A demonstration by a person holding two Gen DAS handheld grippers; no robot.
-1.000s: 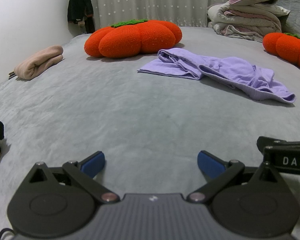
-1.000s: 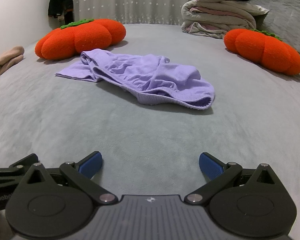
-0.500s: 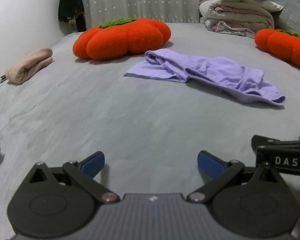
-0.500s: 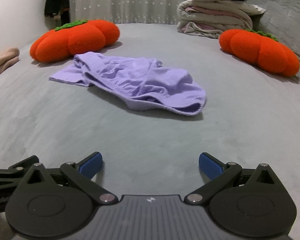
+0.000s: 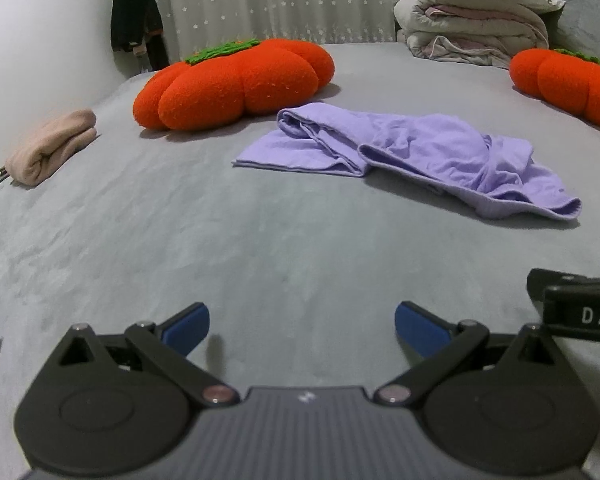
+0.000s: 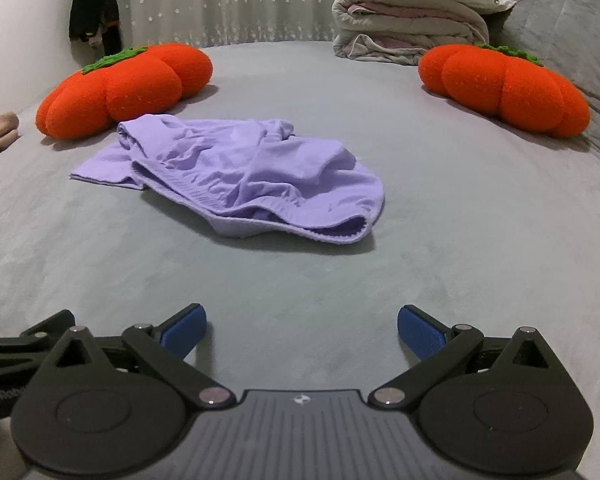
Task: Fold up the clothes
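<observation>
Looking at a rumpled lavender garment (image 6: 236, 176) sitting unfolded at 12 o'clock on the grey bed (image 6: 440, 248). Left gripper (image 5: 302, 322) and right gripper (image 6: 302, 324) are both spread wide, holding nothing. I'd guess approach; a hem grab is next. Only the left view shows the whole pink roll (image 5: 52, 146) at 10.

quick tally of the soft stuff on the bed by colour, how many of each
orange pumpkin cushions: 2 (left one, right one)
purple crumpled garment: 1
pink folded garment: 1
stack of folded bedding with a pillow on top: 1
total: 5
</observation>
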